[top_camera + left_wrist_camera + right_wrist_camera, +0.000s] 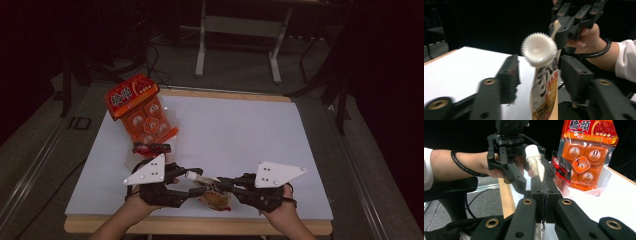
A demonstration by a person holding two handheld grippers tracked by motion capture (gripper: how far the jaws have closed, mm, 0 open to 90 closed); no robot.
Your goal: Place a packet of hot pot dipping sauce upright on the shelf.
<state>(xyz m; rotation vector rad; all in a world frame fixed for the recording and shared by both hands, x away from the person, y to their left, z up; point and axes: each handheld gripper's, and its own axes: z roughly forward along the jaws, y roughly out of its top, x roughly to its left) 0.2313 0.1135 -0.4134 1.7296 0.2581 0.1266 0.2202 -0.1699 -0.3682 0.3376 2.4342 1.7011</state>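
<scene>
A spouted pouch [215, 198] with orange print and a white ribbed cap [539, 50] hangs just above the table's near edge. My right gripper [544, 182] is shut on the pouch's top edge right beside the spout, and holds it upright. My left gripper [539, 61] faces it from the left. Its jaws stand either side of the cap with a gap to each pad, so nothing is gripped. From above, the left gripper [192, 177] and right gripper [222, 182] meet tip to tip over the pouch.
An orange pack of jelly cups [137, 107] stands at the back left of the white mat [240, 135]. A small dark packet [151, 147] lies just in front of it. The wooden table edge [200, 226] runs along the near side. A metal frame [237, 45] stands behind the table.
</scene>
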